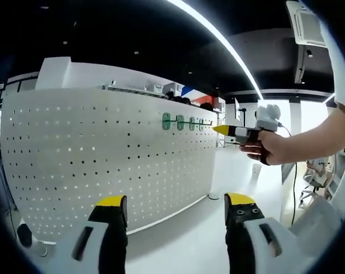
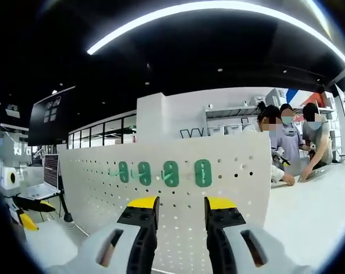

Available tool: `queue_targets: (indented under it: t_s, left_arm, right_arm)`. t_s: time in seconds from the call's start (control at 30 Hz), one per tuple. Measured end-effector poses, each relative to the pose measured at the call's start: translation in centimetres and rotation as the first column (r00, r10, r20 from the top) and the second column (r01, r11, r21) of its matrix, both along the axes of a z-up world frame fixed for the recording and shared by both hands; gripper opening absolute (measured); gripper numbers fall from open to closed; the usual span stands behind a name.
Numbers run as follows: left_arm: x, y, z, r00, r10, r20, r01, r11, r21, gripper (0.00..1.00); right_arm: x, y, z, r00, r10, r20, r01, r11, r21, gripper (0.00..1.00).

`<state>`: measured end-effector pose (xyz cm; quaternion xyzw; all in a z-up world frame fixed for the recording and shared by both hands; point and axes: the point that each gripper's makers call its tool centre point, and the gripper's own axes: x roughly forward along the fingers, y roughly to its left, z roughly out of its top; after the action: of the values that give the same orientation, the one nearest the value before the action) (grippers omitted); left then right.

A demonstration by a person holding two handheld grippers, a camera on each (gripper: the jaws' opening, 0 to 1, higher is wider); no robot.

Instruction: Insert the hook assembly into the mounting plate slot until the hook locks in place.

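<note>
Looking along the left gripper (image 1: 175, 206), we record its two yellow-tipped jaws standing well apart with nothing between them, above a white table (image 1: 178, 240). Beyond them stands a white pegboard (image 1: 104, 154), upright and curving away to the right. Near its upper right part sits a row of green hook pieces (image 1: 187, 122), mounted against the board face. To the right, a person's hand (image 1: 269, 147) holds the right gripper (image 1: 227, 130) with its yellow tip pointing toward that green row, near it but apart from it; from this angle we cannot tell how its jaws stand. A long ceiling light strip (image 1: 218, 37) runs overhead.

Along the right gripper (image 2: 181, 204), we note its jaws set apart by a moderate gap, empty, and aimed at the same pegboard (image 2: 172, 211). Four green hook pieces (image 2: 164, 172) sit in a line on the board just above the jaw tips, the largest at the right. We cannot tell whether any is locked into its slot. At the far left edge, a yellow-tipped part of the left gripper (image 2: 27, 220) shows above the table (image 2: 309, 211). Behind the board at right, several people (image 2: 292, 142) lean over a counter, and a dark screen (image 2: 49, 117) hangs at left.
</note>
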<state>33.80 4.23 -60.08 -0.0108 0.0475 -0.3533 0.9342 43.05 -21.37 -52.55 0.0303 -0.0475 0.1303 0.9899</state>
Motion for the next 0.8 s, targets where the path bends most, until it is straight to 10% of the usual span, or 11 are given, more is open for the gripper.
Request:
queue_targets:
  t_s: [0.8]
  left_arm:
    - [-0.5,2.0,1.4,0.999,0.04,0.031,-0.04,0.999,-0.014,0.73]
  right_arm:
    - [-4.4,1.1,-1.6,0.999,0.052,-0.016,-0.053,0.998,-0.033,0.35]
